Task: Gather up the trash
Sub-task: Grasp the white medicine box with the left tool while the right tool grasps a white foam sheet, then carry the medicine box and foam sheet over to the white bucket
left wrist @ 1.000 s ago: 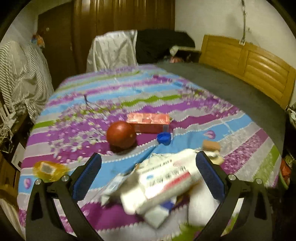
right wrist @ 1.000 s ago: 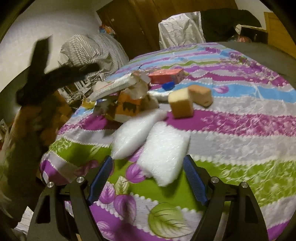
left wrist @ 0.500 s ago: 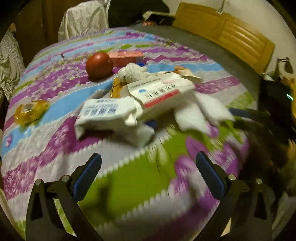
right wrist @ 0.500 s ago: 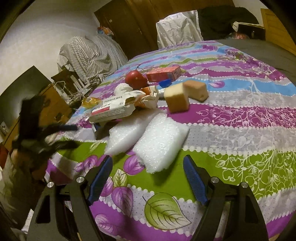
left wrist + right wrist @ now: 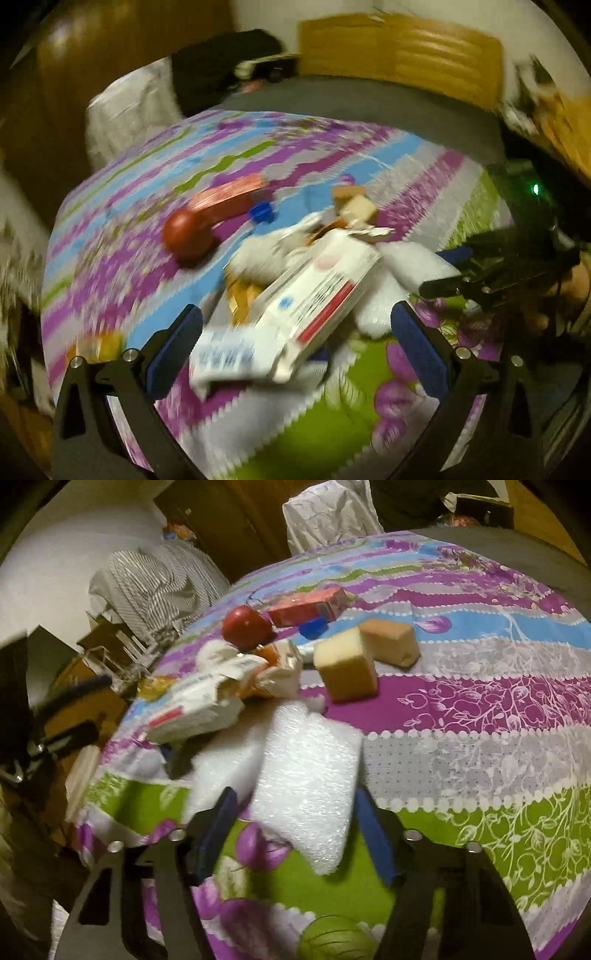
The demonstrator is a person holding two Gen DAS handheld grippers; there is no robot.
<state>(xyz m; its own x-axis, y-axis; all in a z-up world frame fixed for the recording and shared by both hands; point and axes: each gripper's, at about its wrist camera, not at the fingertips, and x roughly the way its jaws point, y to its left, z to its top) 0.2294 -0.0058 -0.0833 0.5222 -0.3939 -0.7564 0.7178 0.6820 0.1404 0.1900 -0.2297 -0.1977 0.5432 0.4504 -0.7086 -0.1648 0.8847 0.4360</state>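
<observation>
**Right gripper closing around a foam pad at the foot of the bed**

The right gripper (image 5: 295,834) is closing, its blue pads (image 5: 218,830) either side of a white foam pad (image 5: 306,786) that lies on the striped floral bedspread (image 5: 480,760); whether the pads already press on it cannot be told. A second foam piece (image 5: 225,760) lies just beside it. Behind them sits the trash heap: a torn white carton (image 5: 195,709), crumpled paper (image 5: 280,672), two sponge blocks (image 5: 347,664), a red ball (image 5: 245,627), a red box (image 5: 310,605) and a blue cap (image 5: 313,628).

The left gripper (image 5: 295,343) hangs wide open over the near end of the carton (image 5: 317,295), gripping nothing; that view is blurred
</observation>
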